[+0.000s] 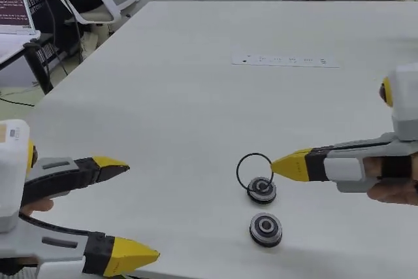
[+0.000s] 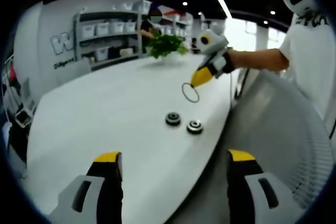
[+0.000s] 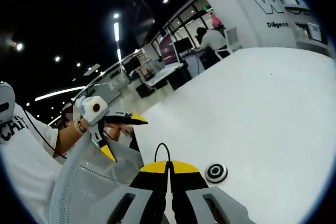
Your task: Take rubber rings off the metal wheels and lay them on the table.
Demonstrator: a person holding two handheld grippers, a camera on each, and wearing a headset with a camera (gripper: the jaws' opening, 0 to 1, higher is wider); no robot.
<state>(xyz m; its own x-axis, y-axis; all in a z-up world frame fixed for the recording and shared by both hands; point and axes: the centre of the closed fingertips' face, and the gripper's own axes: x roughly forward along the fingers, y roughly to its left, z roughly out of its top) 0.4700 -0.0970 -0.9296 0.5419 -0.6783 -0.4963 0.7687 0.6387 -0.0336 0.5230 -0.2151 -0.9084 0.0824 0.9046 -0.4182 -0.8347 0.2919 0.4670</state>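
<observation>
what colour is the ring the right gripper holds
Black ring, clearest in the head view.

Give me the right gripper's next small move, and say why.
Probably shift the right gripper sideways over bare table, lower it and open. It is shut on the rubber ring, which in the left gripper view hangs clear of the metal wheels, so only laying it down is left.

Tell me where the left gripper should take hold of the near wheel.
Across its outer rim, coming down from above. The near wheel lies flat on the table, hub up, so opposite sides of the rim look like the best pinch. The left gripper is open, away from the right gripper holding the ring.
</observation>
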